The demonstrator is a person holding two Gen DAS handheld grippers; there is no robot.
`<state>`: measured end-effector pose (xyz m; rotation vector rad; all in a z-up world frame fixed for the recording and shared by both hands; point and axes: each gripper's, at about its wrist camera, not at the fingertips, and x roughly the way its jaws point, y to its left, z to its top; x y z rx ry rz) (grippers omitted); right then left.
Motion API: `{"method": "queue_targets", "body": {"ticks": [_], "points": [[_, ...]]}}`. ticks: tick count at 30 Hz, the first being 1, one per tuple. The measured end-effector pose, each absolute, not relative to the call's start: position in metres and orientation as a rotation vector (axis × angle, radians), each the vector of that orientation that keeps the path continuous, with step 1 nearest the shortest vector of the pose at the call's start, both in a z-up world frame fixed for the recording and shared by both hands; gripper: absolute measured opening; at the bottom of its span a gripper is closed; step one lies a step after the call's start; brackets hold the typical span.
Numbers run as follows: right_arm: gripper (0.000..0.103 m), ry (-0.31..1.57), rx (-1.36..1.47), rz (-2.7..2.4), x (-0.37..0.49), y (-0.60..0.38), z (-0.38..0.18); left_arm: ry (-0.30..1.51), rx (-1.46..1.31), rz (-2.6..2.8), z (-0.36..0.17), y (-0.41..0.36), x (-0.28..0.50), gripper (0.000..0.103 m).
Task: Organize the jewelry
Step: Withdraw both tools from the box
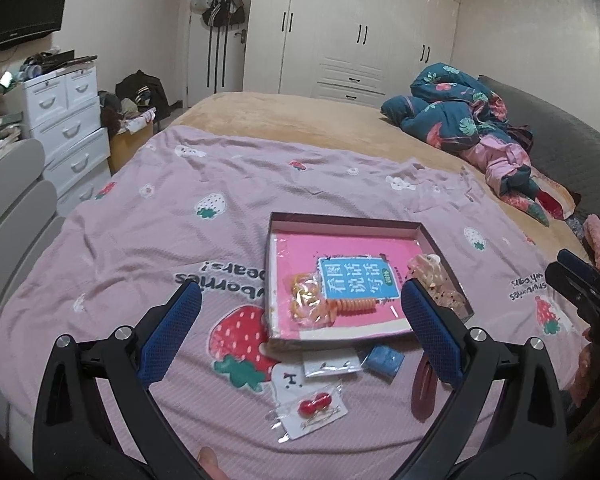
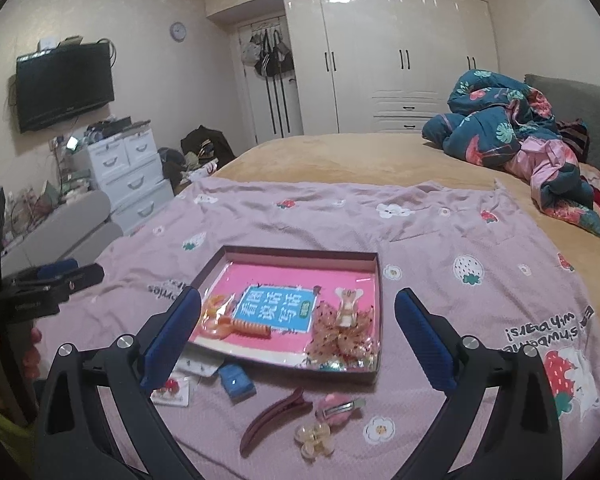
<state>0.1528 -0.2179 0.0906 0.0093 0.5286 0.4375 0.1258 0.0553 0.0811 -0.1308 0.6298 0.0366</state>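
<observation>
While both grippers hover over the pink strawberry-print sheet [image 2: 440,240] spread on the bed, neither holds anything: the left gripper [image 1: 302,320] has its blue-padded fingers spread wide, and the right gripper [image 2: 298,332] is just as wide. Between and beyond them lies a shallow cardboard box [image 2: 300,254], its floor covered by a pink book with a blue title panel [image 2: 276,308]. Inside the box, an orange comb clip in a clear packet [image 2: 236,326] rests at the left side, and a sheer dotted bow clip [image 2: 346,332] lies at the right.

Several pieces lie on the sheet, just outside the near wall of the box: a card bearing a red cherry clip [image 1: 314,406], a small white earring card [image 1: 331,364], a blue packet [image 1: 382,360], a long maroon alligator clip [image 2: 274,420], a pink hair clip with a metal bar [image 2: 338,408] and a pale yellow flower claw [image 2: 314,440], touching the pink one
</observation>
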Motion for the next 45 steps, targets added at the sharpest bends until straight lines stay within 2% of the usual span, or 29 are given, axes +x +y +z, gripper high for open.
{"method": "queue_targets", "body": {"ticks": [23,45], "points": [[0.098,0.616,-0.028,0.513,0.111,-0.200,0.075,0.683,-0.096,0.066,0.060,0.067,0.080,0.093],[0.098,0.764,-0.113,0.588,0.087,-0.171,0.023,0.785,-0.080,0.072,0.024,0.069,0.058,0.093]]}}
